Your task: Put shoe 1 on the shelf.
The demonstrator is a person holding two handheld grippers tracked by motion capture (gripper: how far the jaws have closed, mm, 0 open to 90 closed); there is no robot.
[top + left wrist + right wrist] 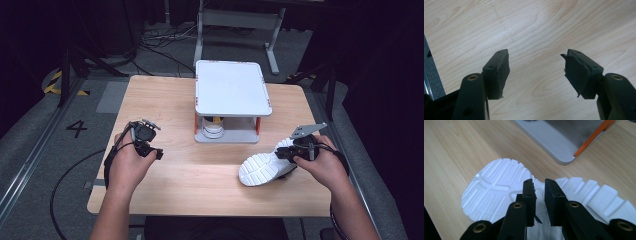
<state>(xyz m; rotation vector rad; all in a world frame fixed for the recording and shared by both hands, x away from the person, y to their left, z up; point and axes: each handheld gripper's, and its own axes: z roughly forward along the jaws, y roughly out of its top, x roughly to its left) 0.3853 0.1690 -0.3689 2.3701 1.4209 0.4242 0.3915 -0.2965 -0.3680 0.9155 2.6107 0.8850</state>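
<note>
near the table (200, 180) front edge (right side), right gripper (539, 185) pinches the shoe (496, 187); left gripper (536, 67) gapes.

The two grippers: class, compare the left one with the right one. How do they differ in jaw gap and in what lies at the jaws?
The left gripper has its jaws wide apart; the right gripper has them nearly together. Bare wooden table lies between the left jaws, while the right jaws sit at the white shoe, which lies sole up. Whether they pinch it is unclear. Both have black jaws and are hand-held.
</note>
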